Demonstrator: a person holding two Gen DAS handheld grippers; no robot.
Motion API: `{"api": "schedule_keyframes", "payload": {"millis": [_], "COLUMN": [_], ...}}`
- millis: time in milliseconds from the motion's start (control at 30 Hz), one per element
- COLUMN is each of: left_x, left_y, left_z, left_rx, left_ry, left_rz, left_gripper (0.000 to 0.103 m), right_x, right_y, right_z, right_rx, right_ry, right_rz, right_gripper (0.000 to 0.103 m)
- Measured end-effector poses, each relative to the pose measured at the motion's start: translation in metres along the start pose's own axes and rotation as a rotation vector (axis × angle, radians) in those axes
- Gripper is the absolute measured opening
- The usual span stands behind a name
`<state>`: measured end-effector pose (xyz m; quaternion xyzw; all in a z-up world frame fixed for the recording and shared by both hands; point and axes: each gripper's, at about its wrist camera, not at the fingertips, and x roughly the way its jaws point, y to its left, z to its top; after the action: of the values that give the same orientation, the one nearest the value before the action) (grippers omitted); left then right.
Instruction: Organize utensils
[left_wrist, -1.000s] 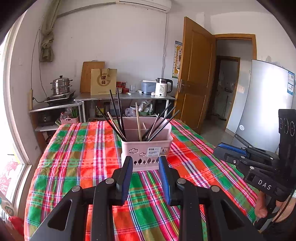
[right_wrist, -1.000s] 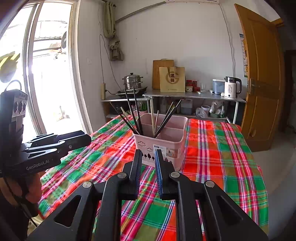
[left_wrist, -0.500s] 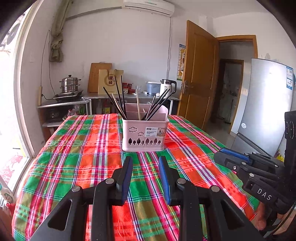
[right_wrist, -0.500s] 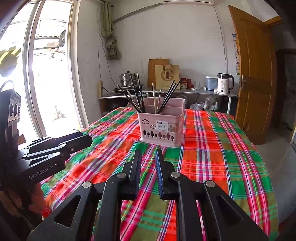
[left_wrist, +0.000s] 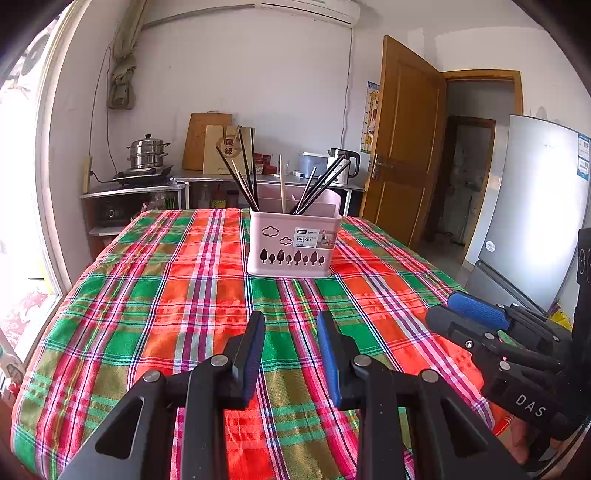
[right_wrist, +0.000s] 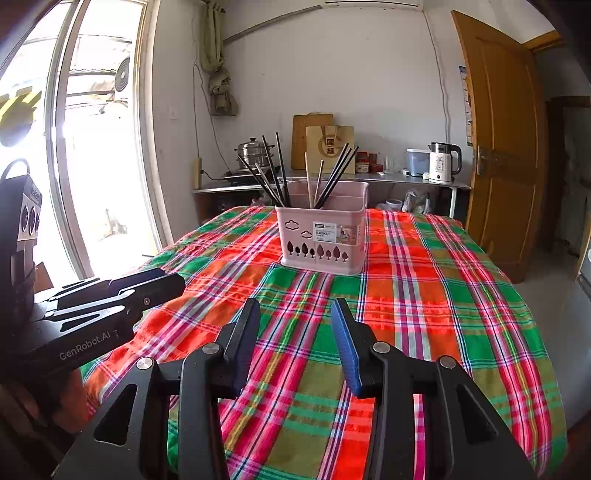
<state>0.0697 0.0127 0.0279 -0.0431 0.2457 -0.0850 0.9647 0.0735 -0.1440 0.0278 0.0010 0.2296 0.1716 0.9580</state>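
A pink utensil basket stands on the plaid tablecloth, far from both grippers. Several dark chopsticks and a pale wooden one stick up out of it. My left gripper hovers over the near part of the cloth, jaws apart, with nothing between them. My right gripper is beside it, its jaws opening wide and holding nothing. Each gripper shows in the other's view: the right gripper at the right edge, the left gripper at the left edge.
Behind the table a steel counter carries a steamer pot, a cutting board, a paper bag and a kettle. A big window lies to the left, a wooden door and a fridge to the right.
Both grippers have drawn back from the basket and sunk lower; it looks smaller and farther now. The right gripper's jaws have spread wide from nearly shut. The left jaws keep their gap.
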Motion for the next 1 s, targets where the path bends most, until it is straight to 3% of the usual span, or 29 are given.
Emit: {"api": "schedule_keyframes", "payload": {"millis": [1000], "left_x": [0.0031], "left_y": [-0.0048], "left_z": [-0.0036], "left_rx": [0.016], "left_ry": [-0.015], "left_rz": [0.020], "left_gripper": [0.029], "right_x": [-0.0001], "right_y": [0.0034], "right_z": [0.0033], "right_rx": [-0.013], "right_ry": [-0.011], "right_rz": [-0.028], "right_gripper": [0.041]}}
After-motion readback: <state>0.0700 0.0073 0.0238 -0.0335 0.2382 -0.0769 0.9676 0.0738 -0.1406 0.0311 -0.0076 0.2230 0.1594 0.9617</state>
